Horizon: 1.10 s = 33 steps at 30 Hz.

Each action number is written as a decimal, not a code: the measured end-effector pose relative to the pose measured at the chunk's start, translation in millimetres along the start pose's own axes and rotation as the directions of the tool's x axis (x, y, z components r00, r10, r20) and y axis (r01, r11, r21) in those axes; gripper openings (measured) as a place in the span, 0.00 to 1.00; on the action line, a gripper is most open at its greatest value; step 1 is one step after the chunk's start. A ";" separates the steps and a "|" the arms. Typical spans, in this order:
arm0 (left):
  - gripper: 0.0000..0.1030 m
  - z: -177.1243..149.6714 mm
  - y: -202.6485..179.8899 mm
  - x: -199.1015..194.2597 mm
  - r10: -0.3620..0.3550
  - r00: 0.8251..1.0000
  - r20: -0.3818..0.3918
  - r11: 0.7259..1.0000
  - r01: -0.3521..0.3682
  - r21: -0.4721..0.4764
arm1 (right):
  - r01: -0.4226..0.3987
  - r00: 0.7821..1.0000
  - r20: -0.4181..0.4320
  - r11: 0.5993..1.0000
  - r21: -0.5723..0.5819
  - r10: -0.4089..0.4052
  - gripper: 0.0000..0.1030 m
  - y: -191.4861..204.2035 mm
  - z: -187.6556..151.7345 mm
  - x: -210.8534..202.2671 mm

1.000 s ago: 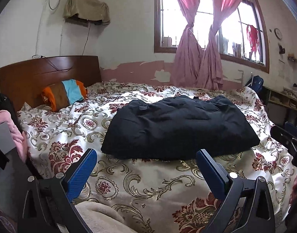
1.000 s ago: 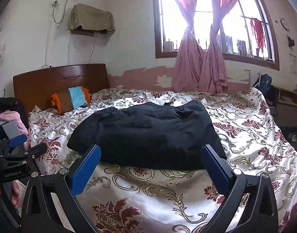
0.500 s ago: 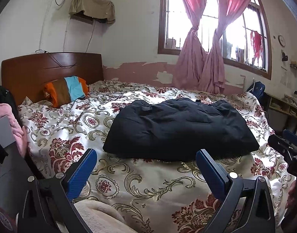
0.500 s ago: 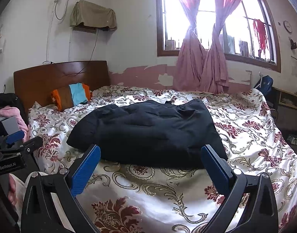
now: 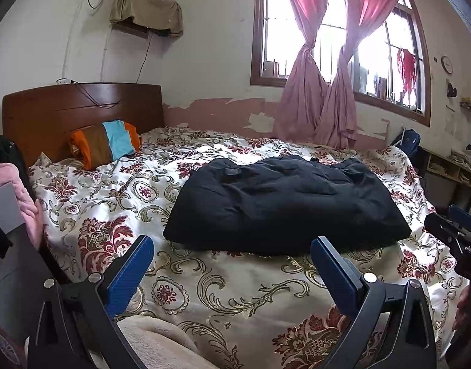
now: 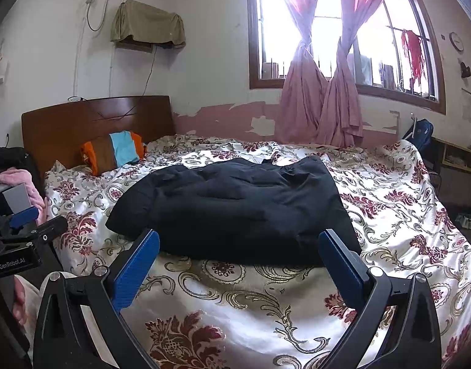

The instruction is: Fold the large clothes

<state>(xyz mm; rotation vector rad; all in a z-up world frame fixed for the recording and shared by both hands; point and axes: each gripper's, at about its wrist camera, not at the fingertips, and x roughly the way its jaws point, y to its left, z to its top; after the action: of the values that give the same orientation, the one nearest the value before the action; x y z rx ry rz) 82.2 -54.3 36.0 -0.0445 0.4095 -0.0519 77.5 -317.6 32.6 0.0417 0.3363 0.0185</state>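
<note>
Garment: a folded, puffy black padded garment (image 5: 284, 203) lay on the floral satin bedspread (image 5: 235, 292), beyond both fingertip pairs, untouched.
Left gripper (image 5: 232, 253): level, blue-padded fingers spread, empty.
Right gripper (image 6: 240, 246): likewise level, spread, empty.

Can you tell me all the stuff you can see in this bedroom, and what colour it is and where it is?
black garment: one, black, lying folded in the middle of the bed
bedspread: one, cream with red flowers, covering the bed
pillow: one, orange, brown and blue stripes, by the headboard
headboard: one, brown wood, far left end of the bed
curtains: two, pink, knotted at the window
window: one, brown frame, back wall
wall clock: one, pale, right of the window
left gripper: one, black with blue pads, open, near edge of the bed
right gripper: one, black with blue pads, open, near edge of the bed
</note>
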 end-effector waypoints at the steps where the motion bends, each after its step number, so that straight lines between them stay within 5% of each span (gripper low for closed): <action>1: 1.00 0.0 0.0 0.0 0.000 1.000 0.000 1.000 0.000 0.000 | 0.000 1.000 0.000 1.000 0.001 0.000 0.98 0.0 0.0 -0.2; 33: 1.00 -0.1 0.2 -0.2 -0.001 1.000 -0.001 1.000 0.001 -0.001 | 0.000 1.000 -0.001 1.000 0.003 0.000 0.98 1.6 -1.3 -1.0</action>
<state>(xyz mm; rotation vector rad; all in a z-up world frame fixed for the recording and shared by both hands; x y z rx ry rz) 82.0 -54.0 35.9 -0.0459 0.4101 -0.0522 76.1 -316.0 31.8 0.0448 0.3377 0.0179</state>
